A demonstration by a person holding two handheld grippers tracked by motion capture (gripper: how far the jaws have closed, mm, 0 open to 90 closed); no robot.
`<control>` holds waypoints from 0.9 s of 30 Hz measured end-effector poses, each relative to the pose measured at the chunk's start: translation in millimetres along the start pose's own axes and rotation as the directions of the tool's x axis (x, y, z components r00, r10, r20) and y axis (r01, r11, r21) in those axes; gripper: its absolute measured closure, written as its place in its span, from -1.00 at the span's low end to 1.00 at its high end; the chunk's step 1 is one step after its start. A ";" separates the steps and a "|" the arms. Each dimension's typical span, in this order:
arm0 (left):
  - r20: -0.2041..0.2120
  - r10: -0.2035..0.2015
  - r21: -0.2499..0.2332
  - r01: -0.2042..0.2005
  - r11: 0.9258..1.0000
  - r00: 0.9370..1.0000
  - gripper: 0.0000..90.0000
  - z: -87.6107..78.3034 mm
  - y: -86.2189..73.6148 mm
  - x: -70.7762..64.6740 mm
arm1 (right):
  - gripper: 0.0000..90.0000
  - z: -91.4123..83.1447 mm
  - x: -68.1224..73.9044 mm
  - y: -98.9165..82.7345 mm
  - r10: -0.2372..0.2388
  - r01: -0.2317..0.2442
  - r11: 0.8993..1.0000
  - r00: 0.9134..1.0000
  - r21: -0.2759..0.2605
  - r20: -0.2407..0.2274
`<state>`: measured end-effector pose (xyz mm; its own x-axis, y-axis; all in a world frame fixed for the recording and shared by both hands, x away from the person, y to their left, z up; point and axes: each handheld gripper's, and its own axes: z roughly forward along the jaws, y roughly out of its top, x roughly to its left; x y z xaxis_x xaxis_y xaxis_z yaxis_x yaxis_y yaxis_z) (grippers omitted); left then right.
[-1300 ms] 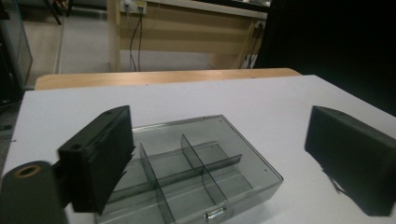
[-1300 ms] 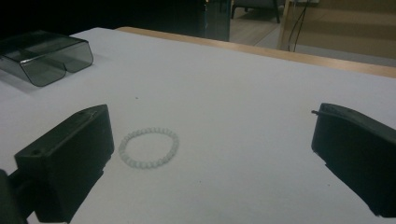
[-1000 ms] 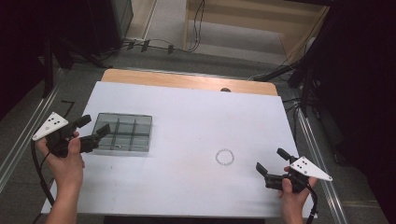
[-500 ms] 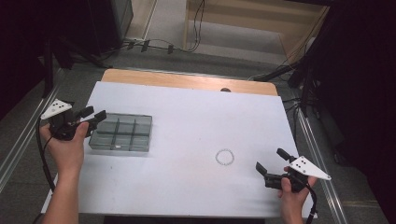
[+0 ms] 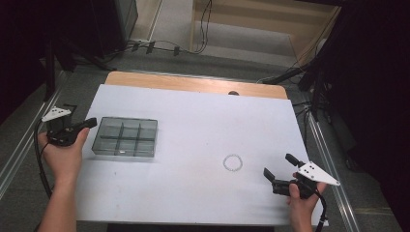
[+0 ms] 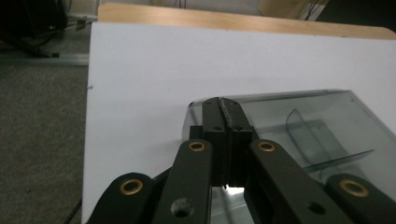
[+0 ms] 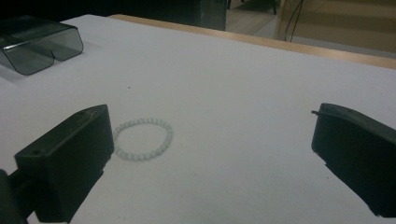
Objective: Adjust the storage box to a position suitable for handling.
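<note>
A: Left gripper view — how do the jaws of the left gripper (image 6: pixel 226 122) stand?

B: They have just been closing and now sit pressed flat together, with nothing between them. Their tips hang over the near corner of the organizer box (image 6: pixel 322 126), a smoky, see-through plastic tray with rounded corners and thin partition walls inside. Whether they touch its rim I cannot tell.

A: And from the high view?

B: The left gripper (image 5: pixel 86 124) is just beside the left end of the organizer box (image 5: pixel 125 137), which shows six compartments and lies flat on the white desk (image 5: pixel 193 125). A strip of bare wood runs along the desk's far edge.

A: The other side?

B: The right gripper (image 7: pixel 210 158) has its jaws spread wide and empty — two blocky, matte black pads. A bead bracelet (image 7: pixel 142 139), a ring of small pale, glossy beads, lies flat on the desk close ahead of them, towards the left pad. From above, the bracelet (image 5: pixel 233 162) sits near the right gripper (image 5: pixel 279 166) and well apart from the box.
</note>
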<state>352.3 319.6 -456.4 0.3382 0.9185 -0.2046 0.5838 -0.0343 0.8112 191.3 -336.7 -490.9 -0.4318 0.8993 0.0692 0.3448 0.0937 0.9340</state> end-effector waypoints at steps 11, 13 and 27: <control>0.001 -0.058 0.106 0.057 0.993 0.998 1.00 10.0 -19.1 17.1 | -1.00 0.8 -0.2 -0.6 0.003 -0.003 1.000 1.000 0.004 -0.004; 0.012 -0.054 0.119 0.052 0.992 0.998 1.00 11.4 -20.4 15.9 | -1.00 0.9 -0.1 -0.6 -0.001 0.001 1.000 1.000 0.005 -0.004; 0.042 -0.088 0.126 0.082 0.989 0.995 1.00 14.7 -21.8 11.5 | -1.00 2.7 -0.2 -1.2 0.000 0.000 1.000 1.000 0.014 -0.009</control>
<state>354.3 325.1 -484.5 0.3165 0.9005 -0.2982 0.6977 -0.0080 0.7164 193.2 -335.9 -493.0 -0.4387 0.8957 0.0726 0.3565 0.0993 0.9290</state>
